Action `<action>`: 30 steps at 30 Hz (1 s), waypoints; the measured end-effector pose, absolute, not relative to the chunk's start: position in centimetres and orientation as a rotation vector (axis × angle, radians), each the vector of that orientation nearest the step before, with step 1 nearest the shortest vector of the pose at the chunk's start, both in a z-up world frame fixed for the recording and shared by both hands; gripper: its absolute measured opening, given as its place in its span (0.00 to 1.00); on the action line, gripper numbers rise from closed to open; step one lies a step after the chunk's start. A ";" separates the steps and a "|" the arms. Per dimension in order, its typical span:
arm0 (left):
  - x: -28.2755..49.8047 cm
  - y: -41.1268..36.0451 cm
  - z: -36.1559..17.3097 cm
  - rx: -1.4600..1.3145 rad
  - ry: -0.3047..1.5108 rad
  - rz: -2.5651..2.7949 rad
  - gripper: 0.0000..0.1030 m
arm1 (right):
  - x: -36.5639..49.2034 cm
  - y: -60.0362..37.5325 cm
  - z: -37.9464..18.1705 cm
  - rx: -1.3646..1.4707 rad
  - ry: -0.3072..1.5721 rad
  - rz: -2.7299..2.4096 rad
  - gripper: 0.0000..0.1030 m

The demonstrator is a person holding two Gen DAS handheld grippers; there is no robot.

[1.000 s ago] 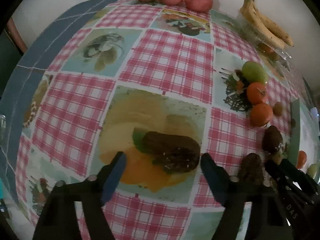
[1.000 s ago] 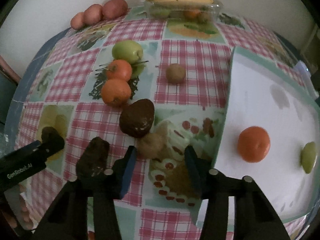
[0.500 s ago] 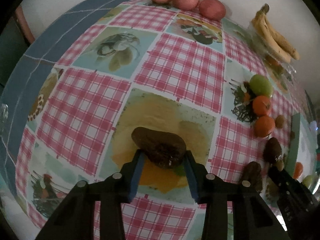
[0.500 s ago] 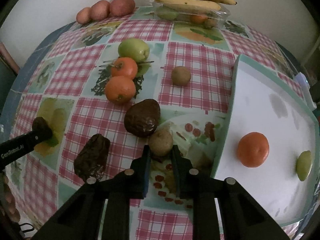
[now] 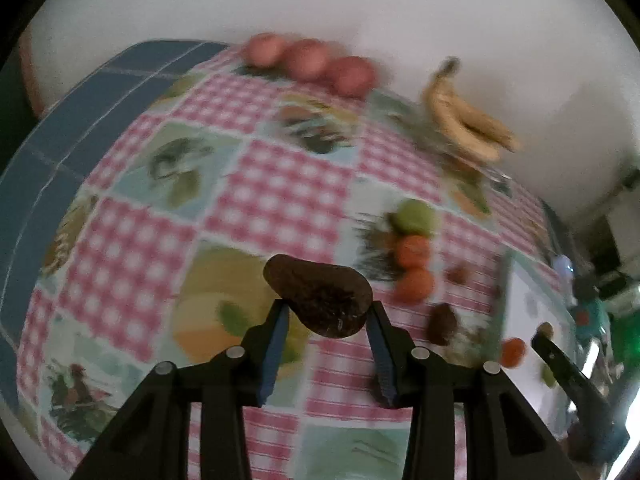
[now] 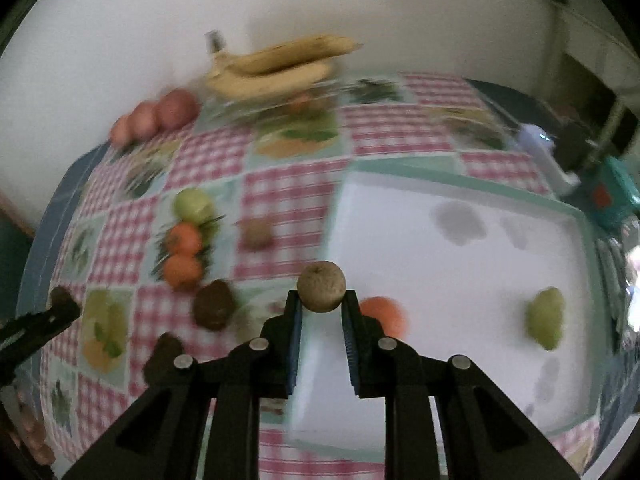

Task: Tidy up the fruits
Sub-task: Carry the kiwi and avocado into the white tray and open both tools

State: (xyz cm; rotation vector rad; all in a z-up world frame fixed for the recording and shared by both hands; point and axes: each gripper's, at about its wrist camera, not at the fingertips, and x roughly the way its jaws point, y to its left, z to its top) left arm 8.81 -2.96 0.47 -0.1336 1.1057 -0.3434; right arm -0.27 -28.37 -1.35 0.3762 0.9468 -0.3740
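Observation:
My left gripper [image 5: 326, 310] is shut on a dark brown avocado [image 5: 320, 298] and holds it above the checked tablecloth. My right gripper [image 6: 321, 300] is shut on a small brown kiwi [image 6: 321, 286], lifted near the left edge of the white tray [image 6: 460, 280]. In the tray lie an orange [image 6: 384, 316] and a green fruit [image 6: 546, 318]. On the cloth left of the tray sit a green apple [image 6: 193, 204], two oranges [image 6: 183, 256], another kiwi [image 6: 256, 234] and two dark avocados [image 6: 214, 310].
Three red apples [image 5: 308, 64] line the far edge by the wall. Bananas [image 6: 280, 66] lie on a clear box at the back. A teal object [image 6: 616, 192] stands to the right of the tray. The left gripper's tip shows in the right wrist view [image 6: 60, 308].
Both grippers closed on their fruit and lifted it off the cloth. The right one has swung right, toward the tray. The views are blurred by motion.

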 end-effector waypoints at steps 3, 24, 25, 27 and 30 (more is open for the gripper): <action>7.9 -5.8 1.1 -0.077 1.090 -0.415 0.41 | -2.0 -31.1 -1.4 0.442 0.930 -0.436 0.20; -1.7 -23.6 -2.9 0.309 1.056 -0.876 0.41 | -10.5 -39.7 -3.7 0.577 0.945 -0.640 0.20; -2.0 -23.4 -3.0 0.314 1.060 -0.881 0.41 | -10.4 -39.6 -4.0 0.578 0.956 -0.635 0.20; -2.2 -23.7 -3.7 0.333 1.069 -0.875 0.41 | -10.1 -39.5 -4.5 0.578 0.976 -0.627 0.20; -2.0 -23.8 -4.5 0.342 1.091 -0.863 0.41 | -10.0 -39.6 -5.7 0.584 1.018 -0.628 0.20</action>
